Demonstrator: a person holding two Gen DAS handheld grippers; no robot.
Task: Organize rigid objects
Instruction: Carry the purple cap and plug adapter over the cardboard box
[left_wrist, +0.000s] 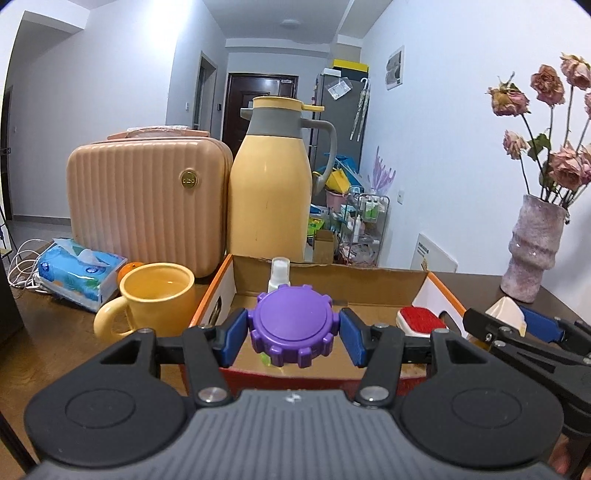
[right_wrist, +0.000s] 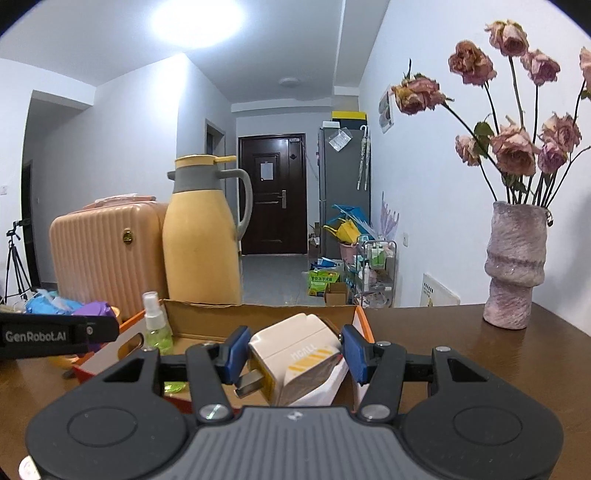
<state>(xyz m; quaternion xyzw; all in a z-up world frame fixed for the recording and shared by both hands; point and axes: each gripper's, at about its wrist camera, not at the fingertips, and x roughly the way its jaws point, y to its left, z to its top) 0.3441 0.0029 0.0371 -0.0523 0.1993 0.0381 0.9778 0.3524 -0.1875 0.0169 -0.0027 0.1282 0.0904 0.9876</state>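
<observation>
Purple lid (left_wrist: 291, 328) is sitting clamped in your left gripper (left_wrist: 293, 334), and your right gripper (right_wrist: 291, 354) is pinching the charger (right_wrist: 295, 354). Both are hovering over the box (left_wrist: 332, 282) (spray (left_wrist: 277, 275) and brush (left_wrist: 421, 318) already lying inside), so you are still needing to drop them in.

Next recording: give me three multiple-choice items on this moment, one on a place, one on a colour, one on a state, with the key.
1. Where does the spray bottle stand?
A in the cardboard box
B beside the vase
C on the suitcase

2. What colour is the cap in the left tool?
A red
B purple
C green

3. The right tool is:
A wide open and empty
B out of view
C shut on the plug adapter

Key: 1 A, it rises from inside the box wall; 2 B, the notched cap is purple; 3 C, both blue pads press its sides.
</observation>
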